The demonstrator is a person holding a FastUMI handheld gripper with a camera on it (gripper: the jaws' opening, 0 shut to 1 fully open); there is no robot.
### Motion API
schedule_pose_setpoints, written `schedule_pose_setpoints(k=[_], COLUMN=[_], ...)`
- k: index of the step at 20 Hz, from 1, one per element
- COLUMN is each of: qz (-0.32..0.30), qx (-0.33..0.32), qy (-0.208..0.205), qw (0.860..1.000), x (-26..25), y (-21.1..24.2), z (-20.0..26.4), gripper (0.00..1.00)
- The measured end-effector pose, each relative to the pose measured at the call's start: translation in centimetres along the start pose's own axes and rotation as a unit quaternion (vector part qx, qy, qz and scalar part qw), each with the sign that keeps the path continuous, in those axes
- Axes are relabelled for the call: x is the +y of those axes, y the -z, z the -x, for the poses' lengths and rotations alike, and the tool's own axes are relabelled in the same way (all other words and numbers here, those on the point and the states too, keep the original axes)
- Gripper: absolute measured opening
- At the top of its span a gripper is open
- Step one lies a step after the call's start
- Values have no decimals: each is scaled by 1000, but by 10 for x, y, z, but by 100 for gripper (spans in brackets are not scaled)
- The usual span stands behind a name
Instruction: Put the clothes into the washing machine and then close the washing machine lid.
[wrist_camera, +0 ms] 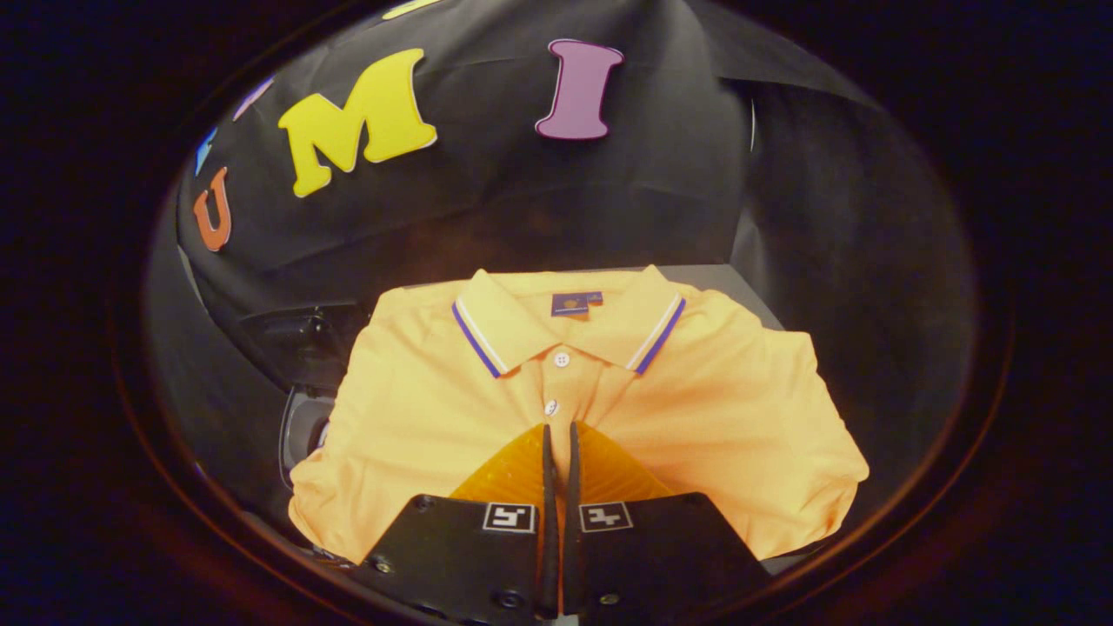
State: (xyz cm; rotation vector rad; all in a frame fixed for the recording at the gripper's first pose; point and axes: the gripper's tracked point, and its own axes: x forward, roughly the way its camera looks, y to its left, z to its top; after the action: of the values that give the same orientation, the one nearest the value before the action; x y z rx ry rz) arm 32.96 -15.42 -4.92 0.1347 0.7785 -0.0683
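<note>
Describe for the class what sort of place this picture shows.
Probably a staged laundry booth, not a real home. A folded orange polo shirt lies under the closed fingers, a dark washing machine sits beside it, and black cloth hangs as the wall.

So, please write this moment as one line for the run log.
tool: fingers closed together over shirt front | polo shirt: folded, collar away from tool | grip on fabric: cannot tell | washing machine: beside shirt, dark
</note>
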Motion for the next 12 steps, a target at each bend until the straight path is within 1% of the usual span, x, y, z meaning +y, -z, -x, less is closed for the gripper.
schedule_pose_setpoints(k=[3, 5, 9, 12], qz=[15, 24, 30, 40], qx=[-19, -40, -78, -103], qy=[14, 13, -9, -28], qw=[1000, 999, 996, 994], x=[2, 8, 25, 43], y=[-10, -23, -58, -76], z=[11, 25, 61, 86], gripper=[6, 5, 5, 5])
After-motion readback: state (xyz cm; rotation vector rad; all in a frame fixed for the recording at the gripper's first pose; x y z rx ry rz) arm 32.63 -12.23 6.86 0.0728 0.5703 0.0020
